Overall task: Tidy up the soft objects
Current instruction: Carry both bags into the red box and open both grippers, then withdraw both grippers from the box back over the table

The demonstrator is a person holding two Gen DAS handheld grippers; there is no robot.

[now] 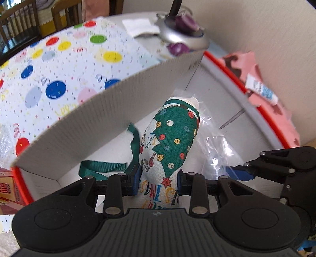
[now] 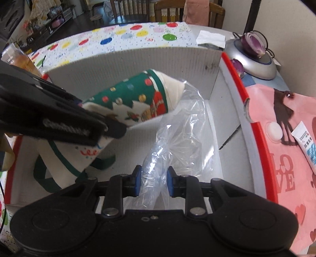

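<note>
We see the Christmas cloth bag (image 1: pixel 173 146), a white fabric piece printed with a green tree, coloured baubles and red lettering, with a dark green ribbon handle (image 1: pixel 104 166) trailing off it. The left gripper (image 1: pixel 159 180) has its blue pads pressed against the bag from both sides, so the cloth is pinched firmly between them. The bag hangs over the inside of the white cardboard box (image 1: pixel 83 126), pointing toward the box's far corner, its loose lower part and handle drooping near the left wall.

The right gripper (image 2: pixel 153 181) has its fingers partly apart with the clear plastic bag (image 2: pixel 177 138) running between them; we cannot tell whether the pads actually grip the film. That crumpled plastic lies on the box floor, reaching from the near edge toward the far right corner, under and just beside the cloth bag's tip.

The box has ribbed white walls and a red rim (image 2: pixel 256 126) along its right edge. Beyond its far wall lies a tablecloth (image 1: pixel 59 65) with coloured dots. Past the far right corner stands a silver lamp base (image 2: pixel 254 61) carrying purple onion halves (image 2: pixel 254 43). Along the right edge outside the box we see a pink cloth (image 2: pixel 280 162) printed with "LOVE" and a white tube (image 2: pixel 306 146) resting on it. Wooden chairs (image 2: pixel 189 11) stand behind the table.
</note>
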